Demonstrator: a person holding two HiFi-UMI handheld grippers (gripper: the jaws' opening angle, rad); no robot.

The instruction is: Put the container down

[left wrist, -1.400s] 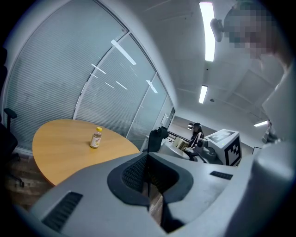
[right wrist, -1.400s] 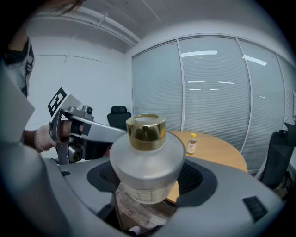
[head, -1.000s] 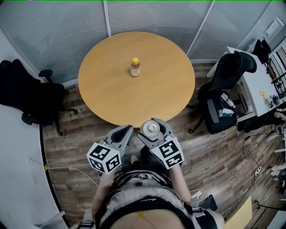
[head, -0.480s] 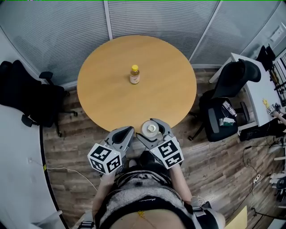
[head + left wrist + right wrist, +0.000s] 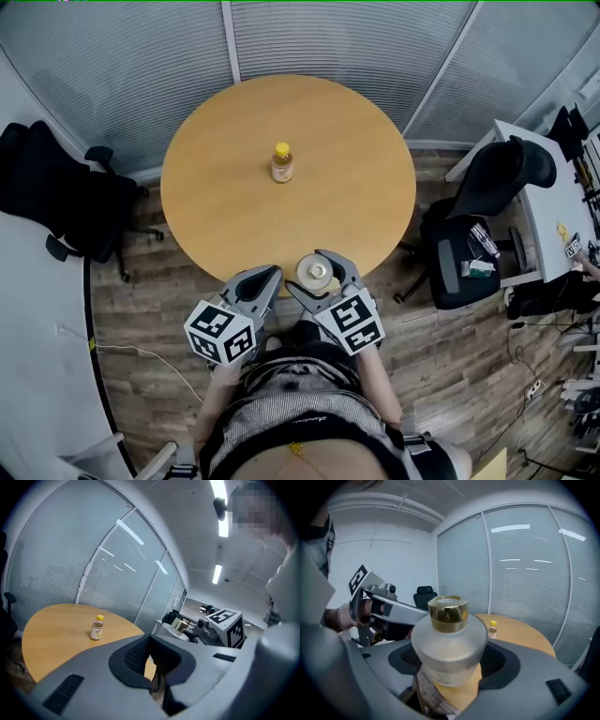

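My right gripper is shut on a frosted white container with a gold cap, held upright just short of the round wooden table's near edge. The right gripper view has the container filling the space between the jaws. My left gripper hangs beside it to the left, shut with nothing in it; its jaws meet in the left gripper view. A small yellow-capped bottle stands near the middle of the table, also visible as the bottle.
A black office chair stands right of the table beside a white desk. Another dark chair sits at the left. Frosted glass walls run behind the table. Wood-plank floor surrounds me.
Both grippers keep their pose with the container still held. The view has shifted slightly, with the table sitting a little lower and closer than one second ago.
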